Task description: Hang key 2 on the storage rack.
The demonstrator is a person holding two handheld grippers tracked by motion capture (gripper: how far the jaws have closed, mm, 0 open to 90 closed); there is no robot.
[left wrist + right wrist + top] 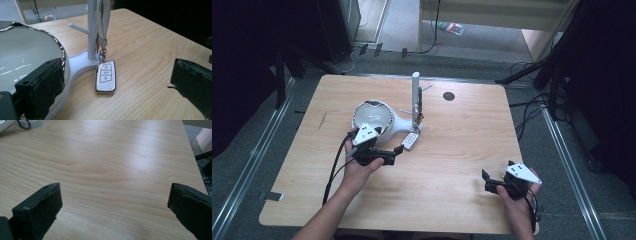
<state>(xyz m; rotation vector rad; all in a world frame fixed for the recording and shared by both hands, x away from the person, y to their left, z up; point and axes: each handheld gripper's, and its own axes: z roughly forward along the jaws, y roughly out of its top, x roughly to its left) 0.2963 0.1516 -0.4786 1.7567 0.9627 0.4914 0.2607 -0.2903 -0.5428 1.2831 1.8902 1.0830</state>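
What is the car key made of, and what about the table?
The car key looks like glossy white plastic with a shiny silver rim, since light bounces off it. The table looks like pale wood because of its wavy grain, though it may be a printed wood pattern.

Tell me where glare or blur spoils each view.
High view: soft and low in detail, dark at the side edges. Left gripper view: bright reflections streak the bowl; the key fob is sharp, the near fingers blurred. Right gripper view: a pale sheen crosses the table.
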